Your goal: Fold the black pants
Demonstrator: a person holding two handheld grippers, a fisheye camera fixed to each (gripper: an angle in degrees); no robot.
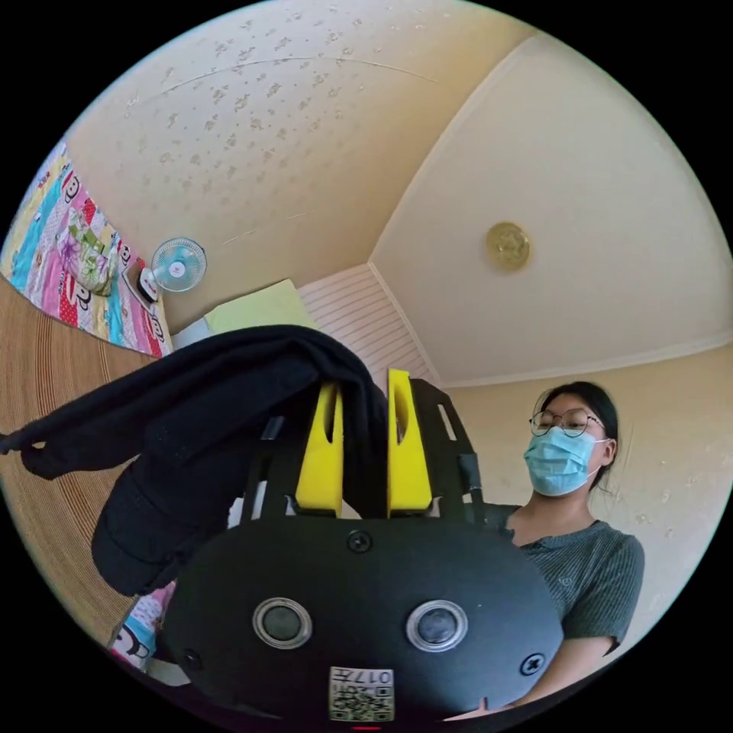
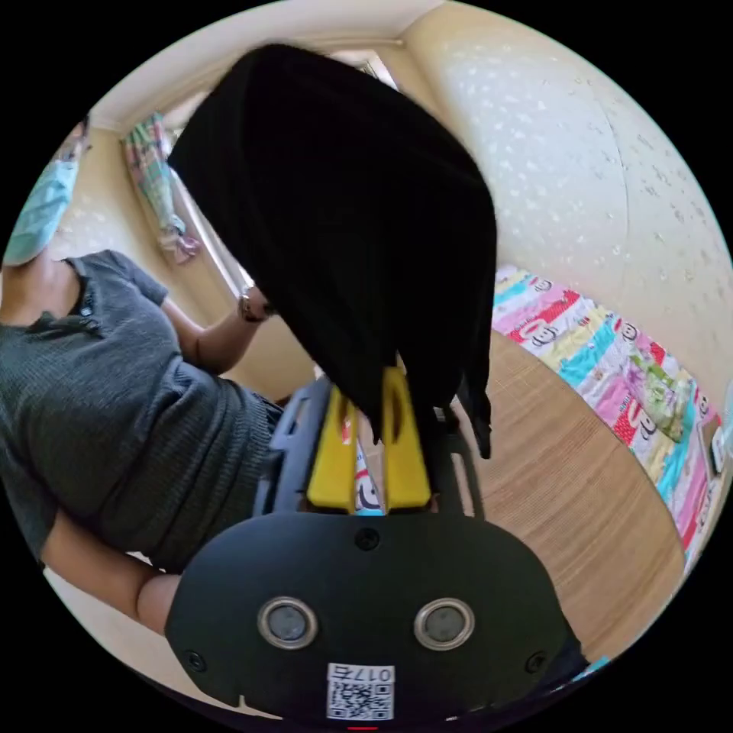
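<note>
Left hand-held gripper (image 1: 363, 447): its yellow jaws stood narrow, clamped on a fold of the black pants (image 1: 191, 412); both jaws pressed the cloth between them.
Pants, left gripper view: the fabric rose from the jaws and draped toward 9 o'clock, a bunched lobe sagging toward 8 o'clock over the woven mat (image 1: 46, 382). Judged as lifted clear so the cloth could hang straight before folding.
Mat edge: at 10 o'clock it met a bright patterned sheet (image 1: 53, 244), with a small fan (image 1: 178, 265) near the wall beyond.
Person (image 1: 580, 489): at 3 to 4 o'clock of that view, well apart from the hanging cloth.
Right hand-held gripper (image 2: 369, 439): jaws close together, pinching the pants (image 2: 343, 229) at their lower edge.
Pants, right gripper view: a broad dark sheet spread from the jaws up to 12 o'clock, one thin corner dangling at 3 o'clock beside the jaws. Likely held high with both tools to keep the edge taut.
Open room: bare mat (image 2: 565, 489) lay from 3 to 5 o'clock, bordered by the patterned sheet (image 2: 611, 359); that stretch looked like free space for laying the pants down.
</note>
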